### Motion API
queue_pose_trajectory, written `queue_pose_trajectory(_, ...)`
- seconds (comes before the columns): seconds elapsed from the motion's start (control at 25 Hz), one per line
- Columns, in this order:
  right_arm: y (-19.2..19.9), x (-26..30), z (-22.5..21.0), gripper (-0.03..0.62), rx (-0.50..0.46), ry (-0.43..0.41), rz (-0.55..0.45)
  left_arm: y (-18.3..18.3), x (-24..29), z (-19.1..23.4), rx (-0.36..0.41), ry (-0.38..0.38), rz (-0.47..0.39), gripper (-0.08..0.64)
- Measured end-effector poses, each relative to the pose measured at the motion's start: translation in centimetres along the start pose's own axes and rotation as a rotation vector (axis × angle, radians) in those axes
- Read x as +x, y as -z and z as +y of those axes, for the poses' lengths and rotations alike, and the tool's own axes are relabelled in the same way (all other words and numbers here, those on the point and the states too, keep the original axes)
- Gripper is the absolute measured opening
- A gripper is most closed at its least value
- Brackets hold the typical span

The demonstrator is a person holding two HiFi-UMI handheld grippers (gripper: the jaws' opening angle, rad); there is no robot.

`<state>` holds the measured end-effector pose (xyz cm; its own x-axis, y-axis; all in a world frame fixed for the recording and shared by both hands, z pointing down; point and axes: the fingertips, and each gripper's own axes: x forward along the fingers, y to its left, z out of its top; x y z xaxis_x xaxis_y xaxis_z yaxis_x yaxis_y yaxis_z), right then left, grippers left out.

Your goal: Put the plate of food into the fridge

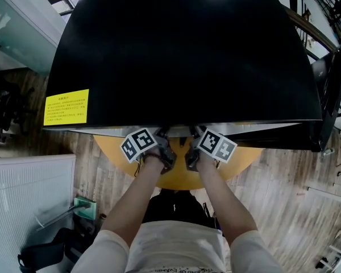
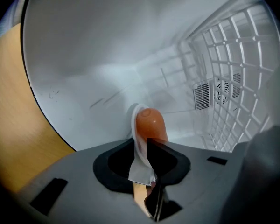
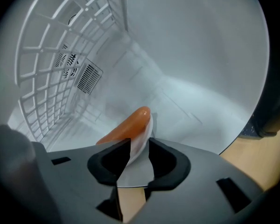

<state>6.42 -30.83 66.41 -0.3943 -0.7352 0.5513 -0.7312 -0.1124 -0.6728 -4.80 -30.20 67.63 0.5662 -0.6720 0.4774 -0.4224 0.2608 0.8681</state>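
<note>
A white plate (image 2: 139,168) with an orange sausage (image 2: 150,123) on it lies on the white floor inside the fridge (image 1: 182,56). In the left gripper view its rim stands between the jaws of my left gripper (image 2: 140,146), which are slightly apart and do not clamp it. The right gripper view shows the same plate (image 3: 135,171) and sausage (image 3: 126,125) from the other side. My right gripper (image 3: 140,148) is open there, with a gap beside the rim. In the head view both grippers (image 1: 166,135) (image 1: 192,135) reach under the fridge's black top, fingertips hidden.
A white wire rack (image 2: 233,73) (image 3: 51,55) lines the fridge's inner side, with a vent (image 2: 203,94) (image 3: 86,76) at the back. The fridge stands on a round yellow table (image 1: 182,175). Its black door (image 1: 329,95) hangs open at the right. A yellow label (image 1: 66,107) marks the top.
</note>
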Motion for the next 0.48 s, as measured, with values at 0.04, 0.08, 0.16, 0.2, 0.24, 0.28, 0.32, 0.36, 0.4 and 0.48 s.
queue_pose_trajectory(0.04, -0.13, -0.05, 0.04, 0.125, -0.011, 0.004, -0.003, -0.04, -0.01, -0.1, 0.004, -0.001, 0.0, 0.096)
queue_pose_trajectory(0.08, -0.27, -0.09, 0.07, 0.133, -0.018, 0.008, -0.006, -0.07, -0.02, -0.2, 0.008, -0.001, 0.001, 0.108)
queue_pose_trajectory(0.16, -0.47, -0.19, 0.13, 0.142, -0.021, 0.012, -0.01, -0.07, -0.08, -0.37, 0.02, -0.004, 0.003, 0.119)
queue_pose_trajectory(0.2, -0.49, -0.23, 0.15, 0.144, -0.022, 0.013, -0.01, -0.09, -0.14, -0.46, 0.029, -0.006, 0.004, 0.124)
queue_pose_trajectory(0.24, -0.47, -0.27, 0.17, 0.146, -0.022, 0.013, -0.01, -0.13, -0.22, -0.55, 0.041, -0.009, 0.006, 0.129)
queue_pose_trajectory(0.28, -0.44, -0.3, 0.17, 0.146, -0.021, 0.013, -0.009, -0.18, -0.3, -0.65, 0.052, -0.011, 0.008, 0.134)
queue_pose_trajectory(0.32, -0.42, -0.34, 0.17, 0.146, -0.019, 0.012, -0.011, -0.21, -0.36, -0.75, 0.057, -0.013, 0.012, 0.147)
queue_pose_trajectory(0.36, -0.42, -0.38, 0.17, 0.146, -0.018, 0.011, -0.013, -0.21, -0.43, -0.83, 0.056, -0.014, 0.014, 0.153)
queue_pose_trajectory(0.4, -0.43, -0.43, 0.21, 0.146, -0.015, 0.009, -0.014, -0.2, -0.51, -0.89, 0.054, -0.015, 0.015, 0.155)
queue_pose_trajectory(0.48, -0.4, -0.65, 0.36, 0.146, -0.011, 0.004, -0.016, -0.08, -0.8, -0.97, 0.051, -0.015, 0.014, 0.158)
